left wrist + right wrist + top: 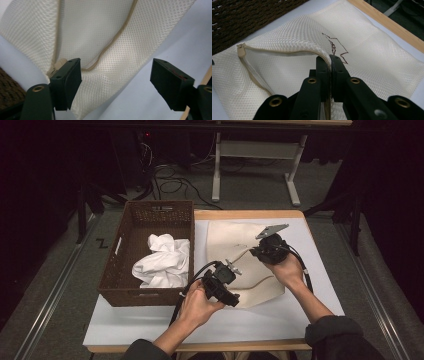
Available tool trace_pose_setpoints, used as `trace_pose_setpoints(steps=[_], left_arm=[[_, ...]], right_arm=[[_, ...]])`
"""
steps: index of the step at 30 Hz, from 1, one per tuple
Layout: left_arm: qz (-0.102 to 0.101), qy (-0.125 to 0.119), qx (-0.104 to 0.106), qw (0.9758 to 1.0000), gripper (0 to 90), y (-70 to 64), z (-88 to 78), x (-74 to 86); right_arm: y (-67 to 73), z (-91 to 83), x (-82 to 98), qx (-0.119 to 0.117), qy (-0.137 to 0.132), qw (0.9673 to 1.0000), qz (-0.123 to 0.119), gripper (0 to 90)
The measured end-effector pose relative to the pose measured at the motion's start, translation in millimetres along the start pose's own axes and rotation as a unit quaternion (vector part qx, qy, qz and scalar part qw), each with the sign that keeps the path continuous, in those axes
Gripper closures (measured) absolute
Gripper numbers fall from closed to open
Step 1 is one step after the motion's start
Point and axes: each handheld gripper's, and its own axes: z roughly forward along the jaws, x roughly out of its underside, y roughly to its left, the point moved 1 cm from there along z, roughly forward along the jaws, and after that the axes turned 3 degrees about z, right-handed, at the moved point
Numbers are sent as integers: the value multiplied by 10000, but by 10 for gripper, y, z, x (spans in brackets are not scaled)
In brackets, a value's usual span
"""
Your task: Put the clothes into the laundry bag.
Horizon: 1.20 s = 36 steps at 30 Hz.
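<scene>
Right tool (329, 61) pinches the mesh laundry bag's (235, 245) opened edge; left tool (116, 82) stands wide, gripping nothing — white cloth (162, 261) in basket (127, 217) not yet bagged.

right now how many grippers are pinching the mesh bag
1. The right gripper is clamped on the mesh bag at its open edge; the left gripper hangs open over it.

The mesh bag (294, 42) is cream with a fine honeycomb weave, a beige zip (252, 67) along its mouth and a dark brown scribble (335, 46) on its side. The basket (112, 275) is dark brown wicker, the cloth (162, 262) in it white. The surface (320, 245) is white with a pale wooden edge. Both tongs (329, 62) are black.
</scene>
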Motion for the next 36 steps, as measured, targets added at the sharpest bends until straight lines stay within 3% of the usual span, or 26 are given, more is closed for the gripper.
trace_pose_setpoints(steps=[9, 10, 14, 30, 36], left_arm=[[-134, 10, 50, 9999, 250, 109, -109, 37], [-81, -47, -84, 9999, 255, 117, -146, 47], [-170, -61, -184, 9997, 251, 195, -198, 73], [-505, -57, -452, 9977, 218, 437, -438, 136], [-511, 41, -577, 9970, 217, 508, -518, 151]], right_arm=[[-3, 1, 6, 2, 25, 10000, -20, 872], [-2, -9, 4, 23, -7, 10000, -62, 873], [-14, -13, 7, 50, -18, 10000, -51, 873], [-19, -6, 16, 57, -1, 10000, -65, 873], [-22, -7, 23, 57, 8, 10000, -49, 873]])
